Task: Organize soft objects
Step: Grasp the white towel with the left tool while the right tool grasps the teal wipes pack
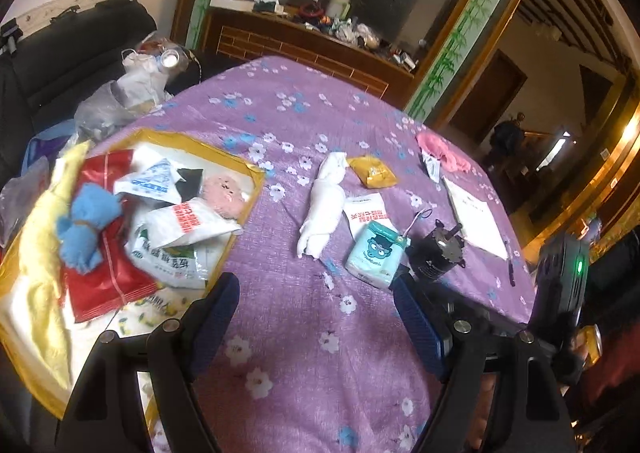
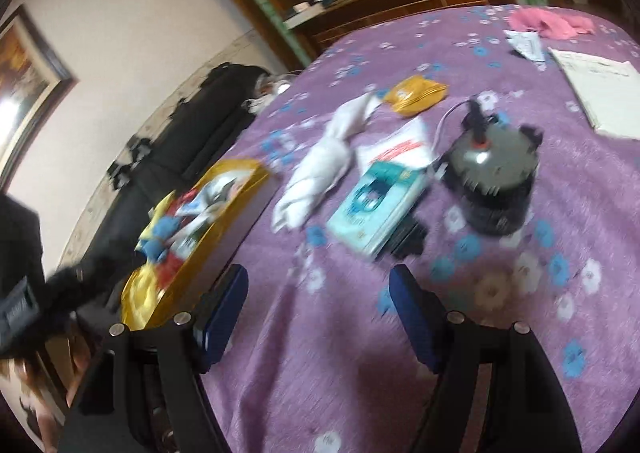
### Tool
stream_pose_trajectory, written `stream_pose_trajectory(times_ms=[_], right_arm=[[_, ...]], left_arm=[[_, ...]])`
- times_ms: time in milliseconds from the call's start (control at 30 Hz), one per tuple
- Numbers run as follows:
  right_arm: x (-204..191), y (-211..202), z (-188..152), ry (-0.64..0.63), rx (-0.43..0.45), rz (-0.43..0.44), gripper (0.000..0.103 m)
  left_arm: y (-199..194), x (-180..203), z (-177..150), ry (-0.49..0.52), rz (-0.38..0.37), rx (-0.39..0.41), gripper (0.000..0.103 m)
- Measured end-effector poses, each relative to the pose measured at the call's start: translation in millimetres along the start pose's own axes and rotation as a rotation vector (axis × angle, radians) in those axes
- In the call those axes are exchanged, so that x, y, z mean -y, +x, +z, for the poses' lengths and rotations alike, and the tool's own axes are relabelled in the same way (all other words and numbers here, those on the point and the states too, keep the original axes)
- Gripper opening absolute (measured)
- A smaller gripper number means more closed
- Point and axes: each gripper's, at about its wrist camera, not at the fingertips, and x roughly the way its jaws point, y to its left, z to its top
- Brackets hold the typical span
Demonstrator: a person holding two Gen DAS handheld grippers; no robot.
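both hand-held grippers are empty with the blue pads spread wide, nothing between them, just purple flowered cloth underneath. left hand-held gripper and right hand-held gripper both angle down at the counter.

the gold tray off to the left already has a pile in it: yellow cloth, a blue cloth, packets. what's left out looks like the white roll, dead ahead of the left gripper and a little up the cloth. its long axis runs pretty much away from the camera, near in line with the gripper's pointing direction, so the pads would straddle it across the narrow way without much wrist roll.

from the right wrist view the white roll sits ahead too but tilted on a diagonal. tissue pack lies just right of it, close to the right pad in the left view. i'd guess left is nearer the roll and right nearer the pack, hard to be sure. right view is blurry.
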Motion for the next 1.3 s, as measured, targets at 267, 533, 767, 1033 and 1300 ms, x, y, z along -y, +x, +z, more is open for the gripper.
stream_pose_trajectory(times_ms=[267,533,767,1033,1300], right_arm=[[-11.8,63.5,34.8,-0.029,-0.068,-0.255,0.073],[-12.0,92.8,29.1,-0.104,-0.057,-0.356,0.040],[-2.3,68.5,31.3,-0.014,-0.011,-0.227,0.026],[-8.6,56.8,27.5,-0.031,0.033,-0.244,0.023],[-9.5,49.5,25.7,-0.029,0.057,-0.195,0.022]], left_arm=[[23.3,-7.2,23.1,-0.008,0.019,-0.010,0.082],[68.7,-1.0,53.8,0.022,0.022,-0.059,0.082],[123.0,14.5,71.7,0.038,0.004,-0.150,0.082],[185.8,28.2,66.3,0.090,0.065,-0.269,0.033],[139.3,19.5,50.0,0.052,0.056,-0.178,0.028]])
